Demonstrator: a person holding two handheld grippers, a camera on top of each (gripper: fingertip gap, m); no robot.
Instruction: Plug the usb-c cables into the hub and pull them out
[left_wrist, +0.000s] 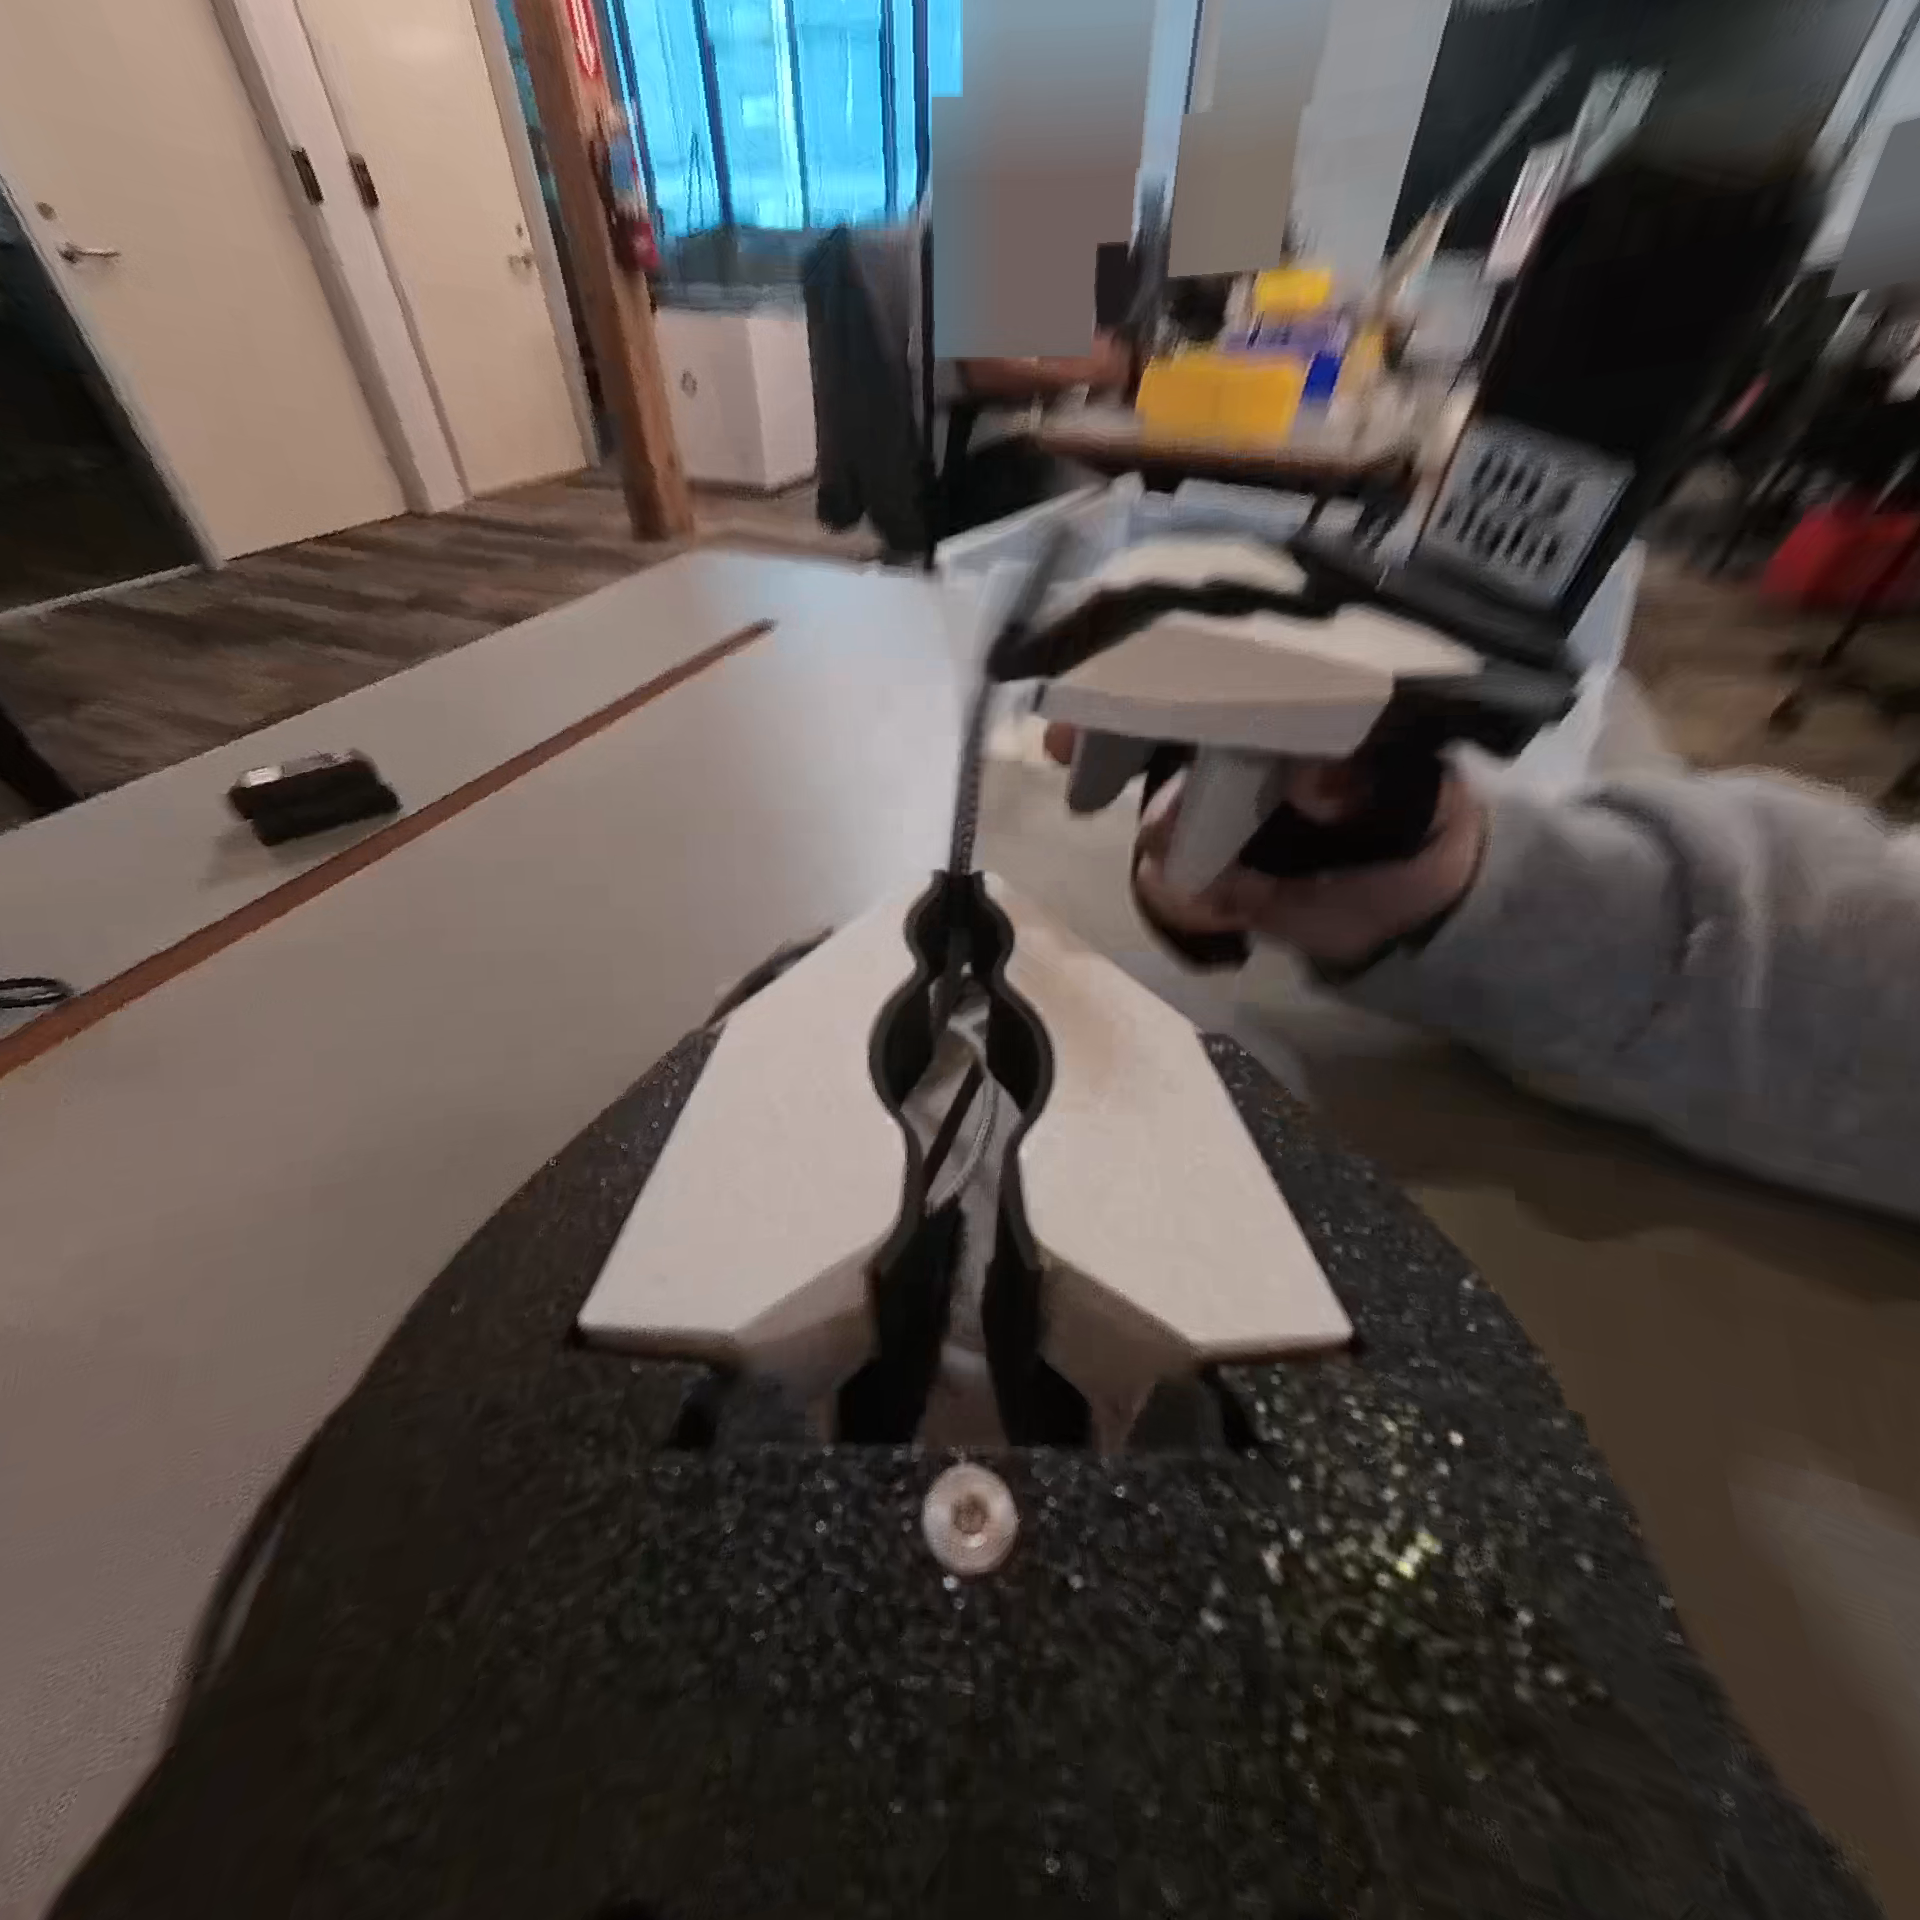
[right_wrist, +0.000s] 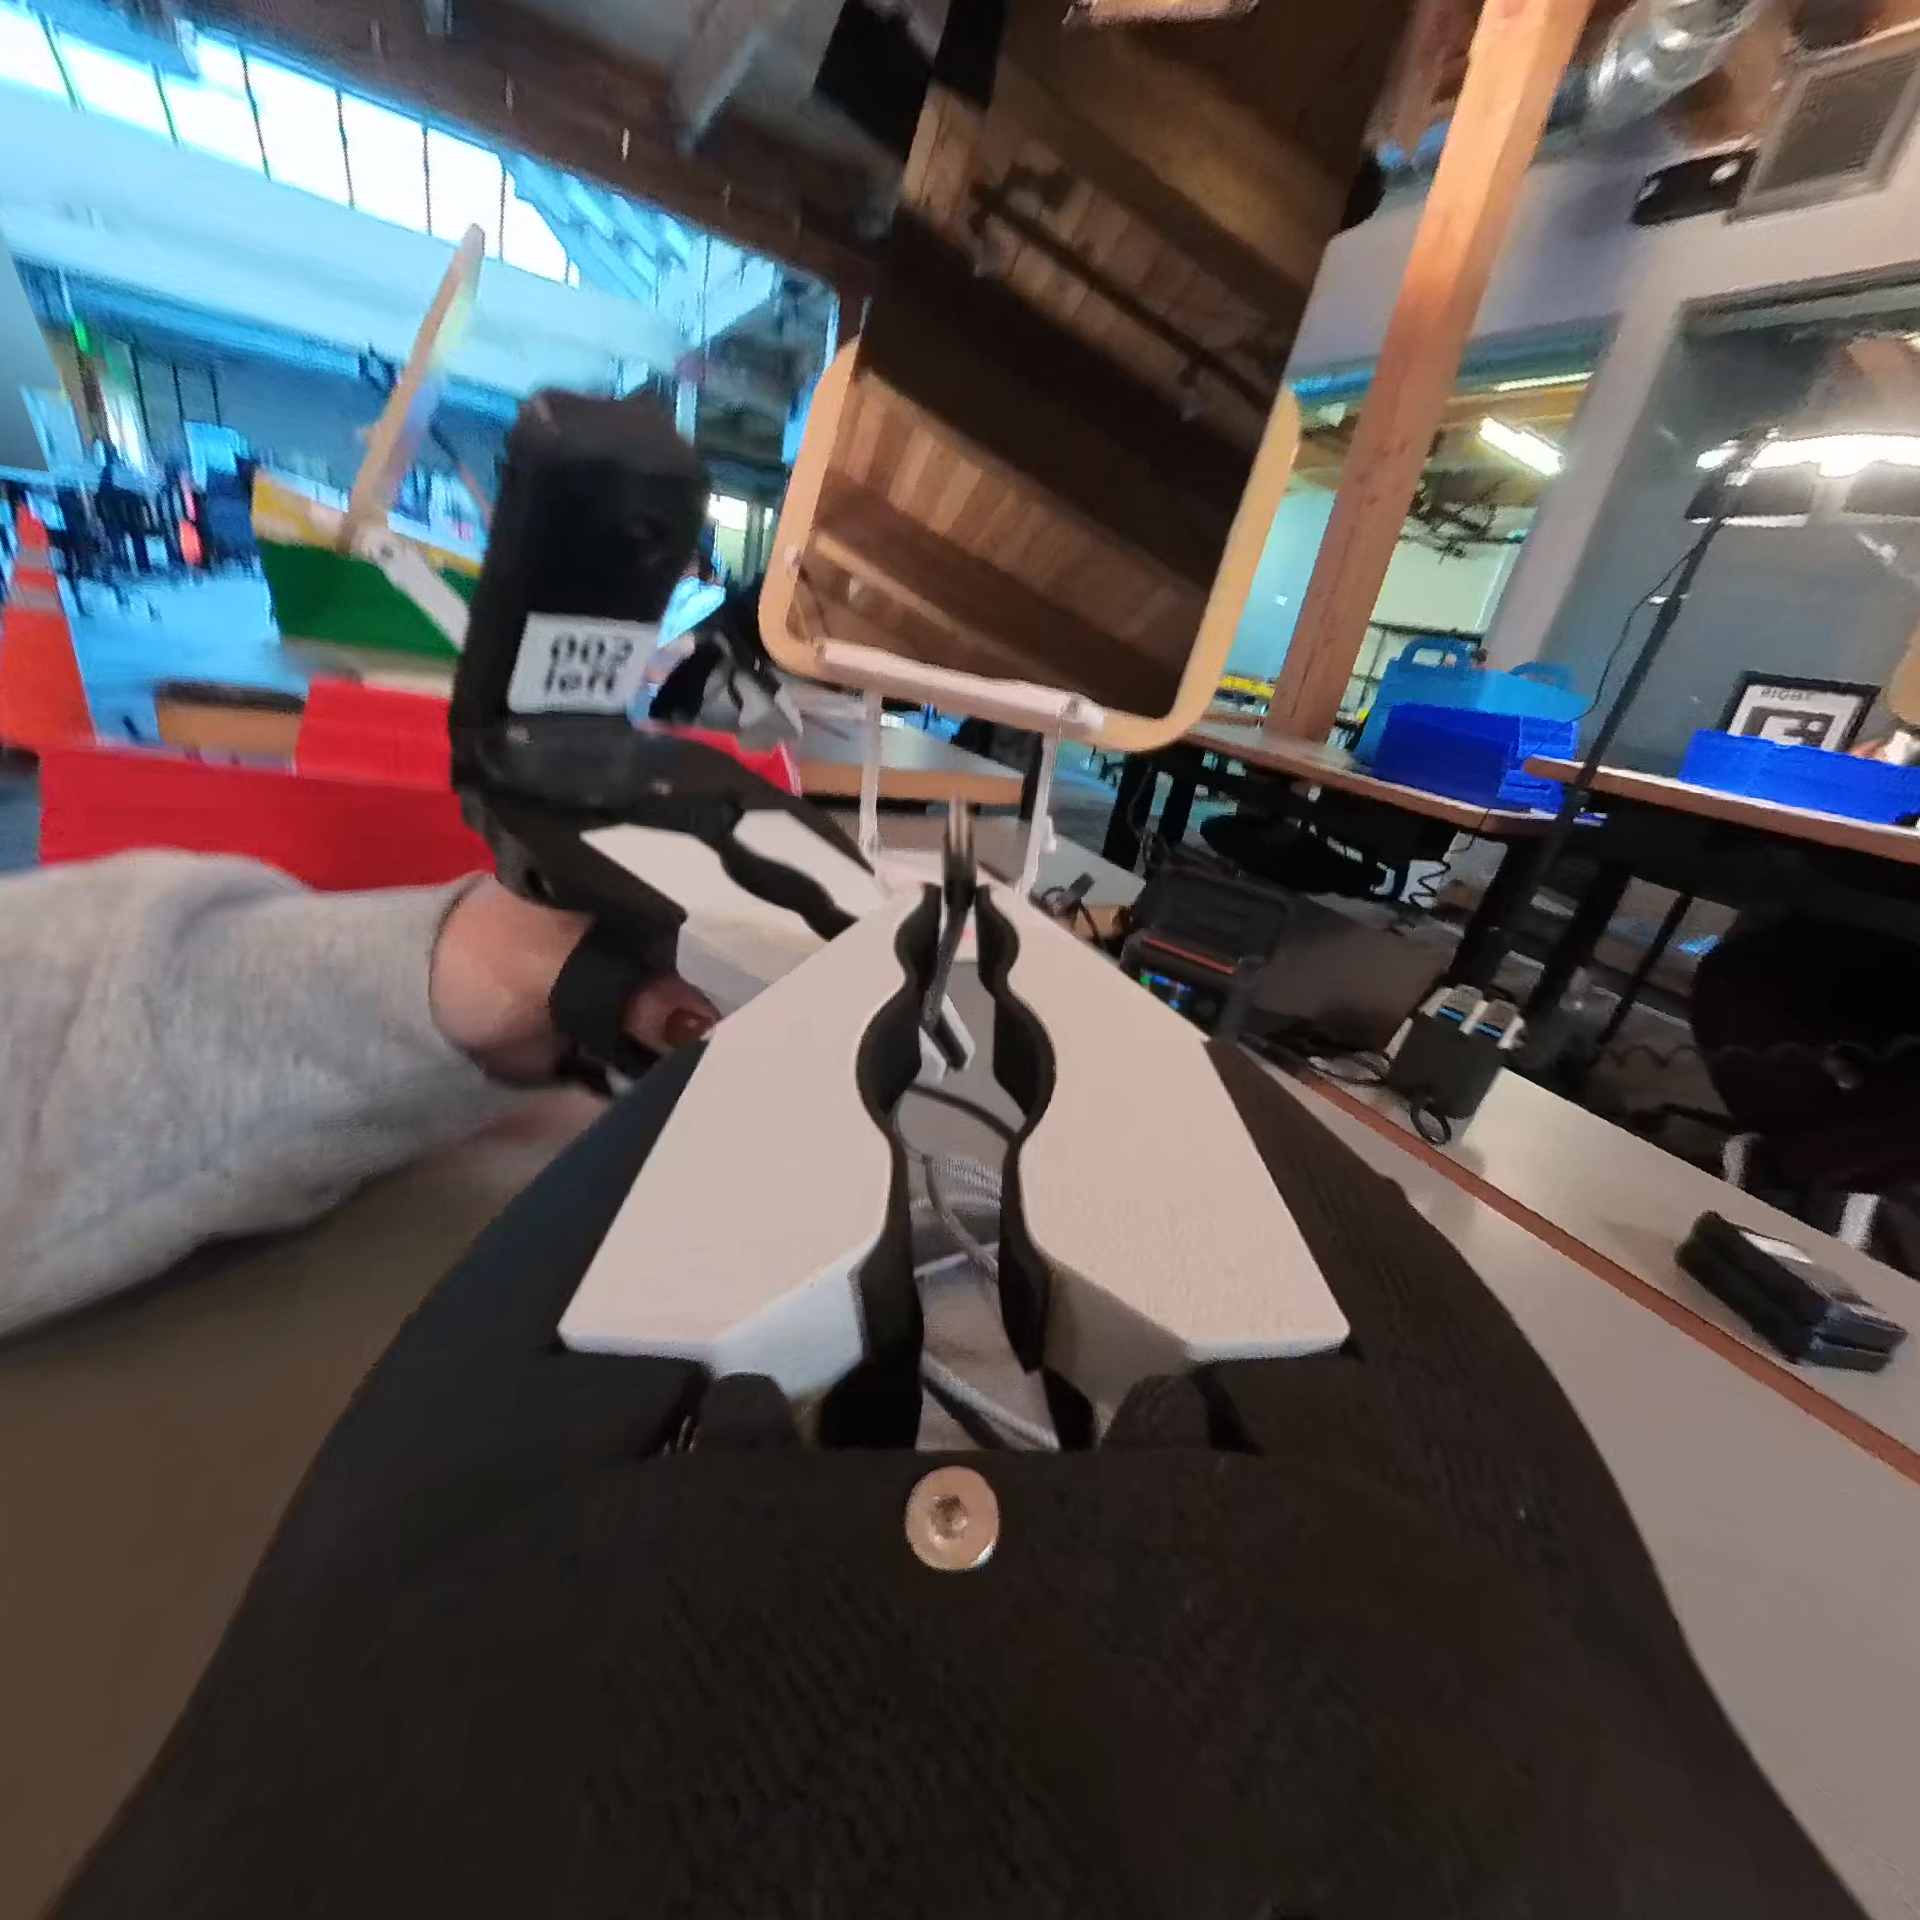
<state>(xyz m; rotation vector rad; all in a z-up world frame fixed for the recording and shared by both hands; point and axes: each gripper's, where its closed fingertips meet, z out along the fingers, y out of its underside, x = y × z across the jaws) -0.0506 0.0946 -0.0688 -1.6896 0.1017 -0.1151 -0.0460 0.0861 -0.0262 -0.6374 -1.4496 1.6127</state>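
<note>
In the left wrist view my left gripper (left_wrist: 962, 896) is shut on a black braided cable (left_wrist: 977, 769). The cable runs up to the tips of my right gripper (left_wrist: 1023, 634), which a hand in a grey sleeve holds just ahead. In the right wrist view my right gripper (right_wrist: 956, 899) is shut on a black USB-C plug (right_wrist: 956, 831), whose metal tip sticks out past the fingertips. Under its fingers lie a white connector (right_wrist: 948, 1039) and a silver braided cable (right_wrist: 961, 1195) on a grey thing, perhaps the hub (left_wrist: 961, 1091). My left gripper (right_wrist: 831, 904) is close on the left.
A tablet on a white stand (right_wrist: 1039, 436) rises just beyond the grippers. A small black box (left_wrist: 312, 795) lies on the grey table (left_wrist: 416, 1091); it also shows in the right wrist view (right_wrist: 1787, 1304). A black charger block with cables (right_wrist: 1449, 1049) sits at the table's far edge. Left and right tips are no more than a few centimetres apart.
</note>
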